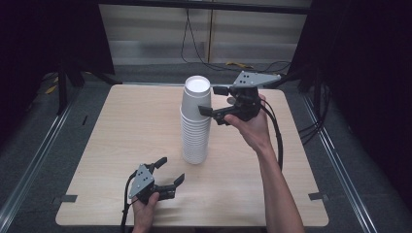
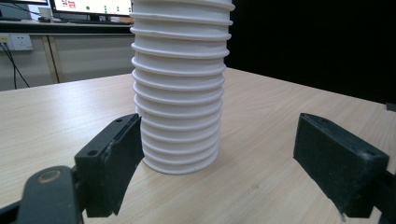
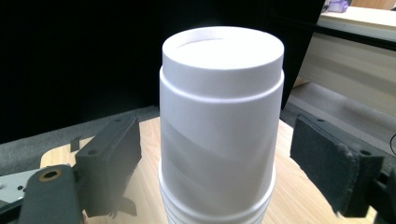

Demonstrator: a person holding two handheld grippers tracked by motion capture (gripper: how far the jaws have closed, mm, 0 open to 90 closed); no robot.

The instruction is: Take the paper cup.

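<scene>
Upside-down cup stack upright mid-bench, long axis vertical. Right gripper nearer, level with top cup, spread wide around it, not touching. Left gripper low, spread wide, stack's foot just ahead.

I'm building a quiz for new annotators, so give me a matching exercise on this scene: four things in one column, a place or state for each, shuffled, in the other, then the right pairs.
Things:
1. left gripper
2. right gripper
3. stack of white paper cups
4. top cup

Places or states:
A. upside down, its flat base facing up
B. open, low over the table's near edge, facing the stack's bottom
C. stands upright at mid table
D. open, raised, jaws on either side of the stack's top

Pairs: 1-B, 2-D, 3-C, 4-A
</scene>
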